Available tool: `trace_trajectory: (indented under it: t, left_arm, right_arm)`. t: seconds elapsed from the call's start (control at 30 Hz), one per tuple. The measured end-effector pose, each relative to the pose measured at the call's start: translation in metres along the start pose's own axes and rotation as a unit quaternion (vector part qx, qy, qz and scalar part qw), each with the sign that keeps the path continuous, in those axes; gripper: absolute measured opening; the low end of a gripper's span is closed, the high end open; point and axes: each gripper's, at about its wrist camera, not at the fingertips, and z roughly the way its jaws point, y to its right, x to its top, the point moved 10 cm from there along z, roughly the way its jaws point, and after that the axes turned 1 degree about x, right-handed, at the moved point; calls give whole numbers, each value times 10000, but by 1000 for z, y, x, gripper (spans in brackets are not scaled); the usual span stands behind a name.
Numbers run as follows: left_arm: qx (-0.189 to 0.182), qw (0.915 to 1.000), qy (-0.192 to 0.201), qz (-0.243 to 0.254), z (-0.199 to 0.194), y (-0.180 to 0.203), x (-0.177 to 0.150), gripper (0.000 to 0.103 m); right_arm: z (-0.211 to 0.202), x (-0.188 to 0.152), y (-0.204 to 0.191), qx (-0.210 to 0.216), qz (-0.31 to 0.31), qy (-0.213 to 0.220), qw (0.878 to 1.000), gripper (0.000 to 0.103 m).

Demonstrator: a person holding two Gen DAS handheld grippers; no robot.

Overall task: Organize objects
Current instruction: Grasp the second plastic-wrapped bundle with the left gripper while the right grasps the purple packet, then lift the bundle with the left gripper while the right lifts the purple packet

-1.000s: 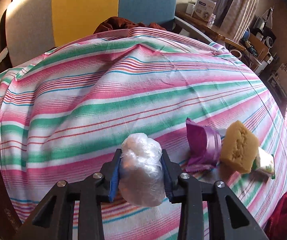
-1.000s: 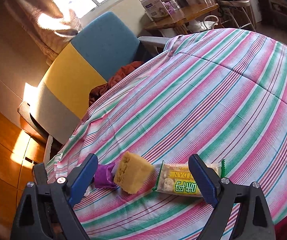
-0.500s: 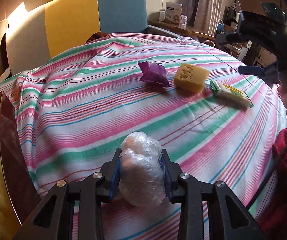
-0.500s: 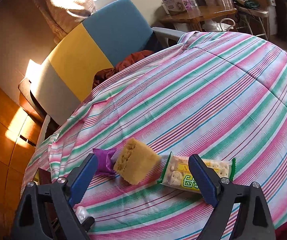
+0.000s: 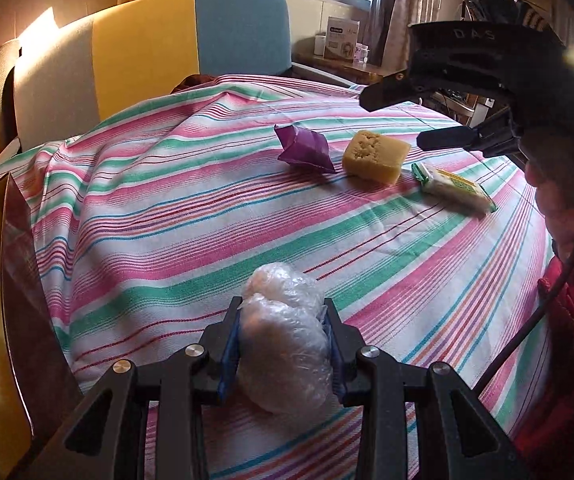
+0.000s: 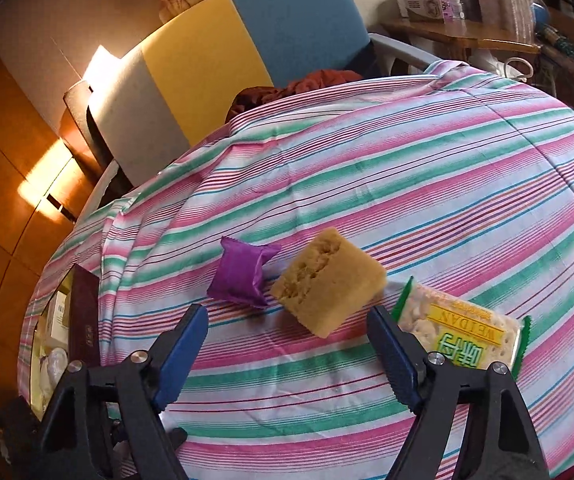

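In the right wrist view we see the yellow sponge block [image 6: 329,282] lying on the striped cloth [image 6: 427,184] just ahead of our right gripper [image 6: 287,354], at about twelve o'clock from the gap between its blue pads. The purple packet [image 6: 241,276] lies just beside the sponge at its nine o'clock, and the cracker pack [image 6: 465,334] lies at the sponge's four o'clock, partly behind the right-hand finger. The jaws stand fairly wide and are closing; nothing sits between the pads and they touch nothing.

In the left wrist view our left gripper [image 5: 283,350] is clamped tight on a clear plastic-wrapped bundle [image 5: 283,336], both pads pressing its sides, and the bundle hangs just over the cloth. From there the purple packet [image 5: 305,150], the sponge [image 5: 375,156] and the cracker pack [image 5: 455,188] lie in a row well apart from it, toward one o'clock. A dark red box lid [image 5: 27,300] stands at nine o'clock.
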Motion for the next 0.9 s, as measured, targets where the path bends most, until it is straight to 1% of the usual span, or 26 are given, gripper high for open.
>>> trace_trajectory:
  t: [0.1,0.23,0.3,0.4,0.43,0.47,0.5,0.53,0.63,0.7,0.83,0.9]
  left_arm:
    - [-46,10000,-15,-23,0,0,0,36]
    - [-104,9999,-8,-74,0,-1,0,36]
    - [-134,9999,-5,-101,0,-1,0,37]
    - [-152,9998,0,-116,0,-1,0,37]
    - [-157,9998,1,-120,1,-1,0,37]
    - [-165,9998,2,-127,1,-1,0,37]
    - [-178,9997,5,-137,1,-1,0,37]
    - [-194,9997,7,-152,1,-1,0,37]
    - [-201,9997,20,-158,0,-1,-1,37]
    - [-200,9997,24,-158,0,-1,-1,37]
    - [-177,9997,27,-139,1,-1,0,38]
    - [-130,9999,29,-100,1,0,0,38]
  right_arm:
    - [13,6,-13,93,-42,-162,9998,82]
    - [42,18,-31,26,-247,-438,9987,82]
    - [60,22,-39,-105,-409,-612,9972,82]
    - [86,22,-39,-503,-538,-936,9929,82]
    - [94,22,-40,-547,-583,-1025,9915,74]
    - [101,20,-42,-579,-686,-1123,9896,58]
    - [106,18,-43,-689,-814,-1213,9869,49]
    - [109,15,-45,-680,-897,-1282,9853,35]
    - [99,9,-55,-526,-1155,-1166,9850,34]
    - [86,-2,-62,-337,-1371,-1174,9830,34]
    - [59,-37,-62,-204,-1783,-1313,9750,34]
    - [49,-55,-57,-229,-1905,-1376,9717,34]
